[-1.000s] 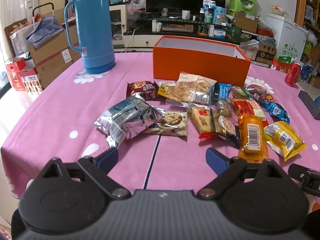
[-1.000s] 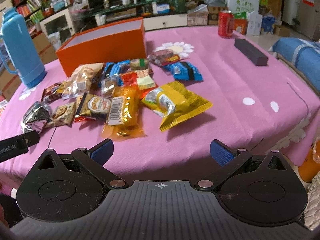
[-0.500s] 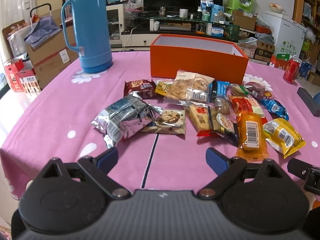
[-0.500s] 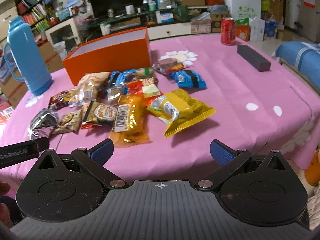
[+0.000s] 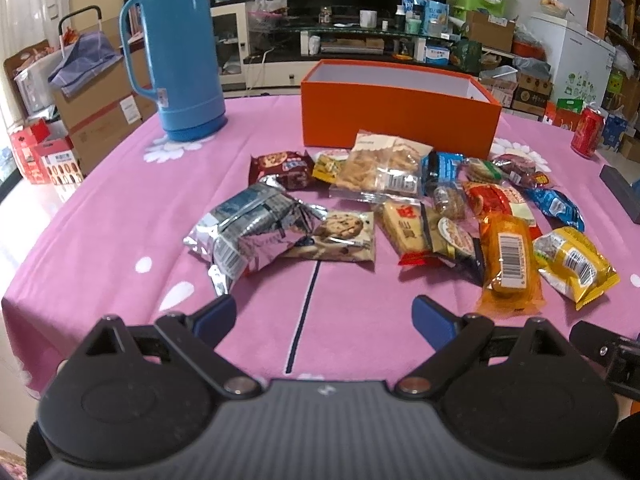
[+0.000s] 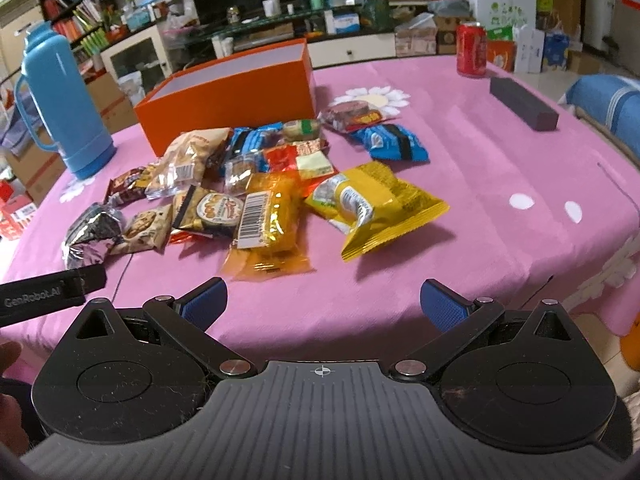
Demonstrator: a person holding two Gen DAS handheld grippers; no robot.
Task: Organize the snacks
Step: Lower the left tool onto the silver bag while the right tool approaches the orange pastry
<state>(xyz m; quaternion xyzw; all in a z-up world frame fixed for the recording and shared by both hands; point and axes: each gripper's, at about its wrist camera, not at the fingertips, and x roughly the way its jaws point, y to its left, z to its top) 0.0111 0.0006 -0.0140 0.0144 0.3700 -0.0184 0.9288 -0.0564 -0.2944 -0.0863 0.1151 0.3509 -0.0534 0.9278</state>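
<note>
Left wrist view: left claw [image 5: 323, 314] spread wide, empty, hovering over the near edge of a table [image 5: 100, 216] under pink cloth. Snacks [image 5: 384, 208] heaped mid-table, just before an open orange box [image 5: 400, 114]; blue thermos [image 5: 182, 48] at far left. Right wrist view: right claw [image 6: 323, 302] likewise spread, empty; red can [image 6: 472, 50] and dark block [image 6: 523, 103] far right. Behind, a TV stand [image 5: 360, 40] and cardboard boxes [image 5: 100, 108].
</note>
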